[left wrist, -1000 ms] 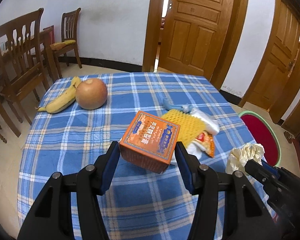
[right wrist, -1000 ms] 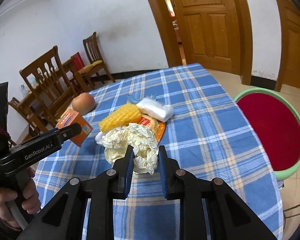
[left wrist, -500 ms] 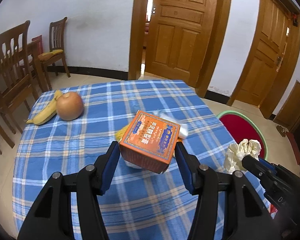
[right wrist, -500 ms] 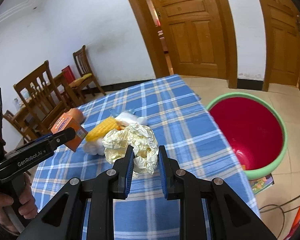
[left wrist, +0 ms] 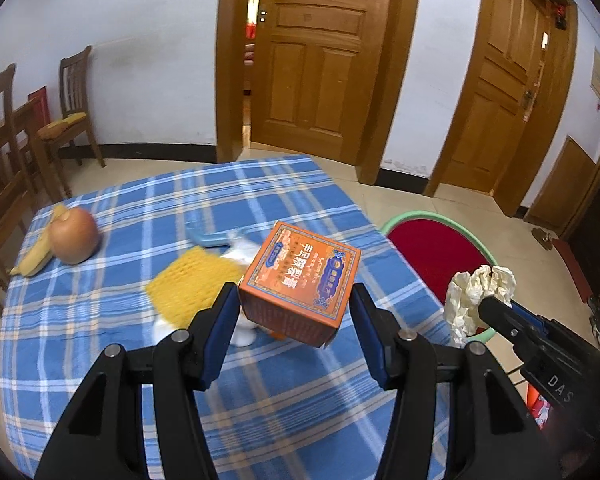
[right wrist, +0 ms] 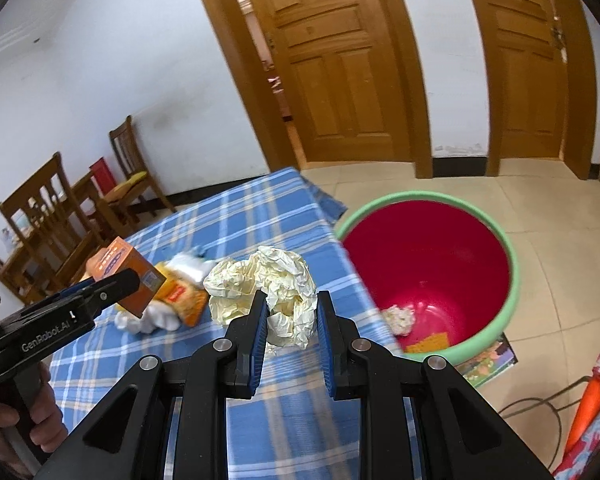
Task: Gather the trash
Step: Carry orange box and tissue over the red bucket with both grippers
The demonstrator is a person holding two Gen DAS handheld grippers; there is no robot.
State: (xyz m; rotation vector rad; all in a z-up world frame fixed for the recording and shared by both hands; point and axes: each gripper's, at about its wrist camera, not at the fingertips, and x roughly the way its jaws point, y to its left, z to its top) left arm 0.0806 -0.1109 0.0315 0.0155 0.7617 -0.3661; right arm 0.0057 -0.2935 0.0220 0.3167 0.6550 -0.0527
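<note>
My left gripper is shut on an orange printed box, held above the blue checked tablecloth. The right gripper is shut on a crumpled cream paper wad, near the table's right edge. That wad and the right gripper's fingers show at the right of the left wrist view. The box shows at the left of the right wrist view. A red bin with a green rim stands on the floor beside the table, holding a paper ball and an orange scrap.
A yellow foam net, white wrappers, an orange packet, an apple and a banana lie on the table. Wooden chairs stand at the left. Wooden doors are behind. A person's hand grips the left tool.
Both grippers have swung to the right with their loads. The red bin has come further into both views; the table items have slid leftward in the views.
</note>
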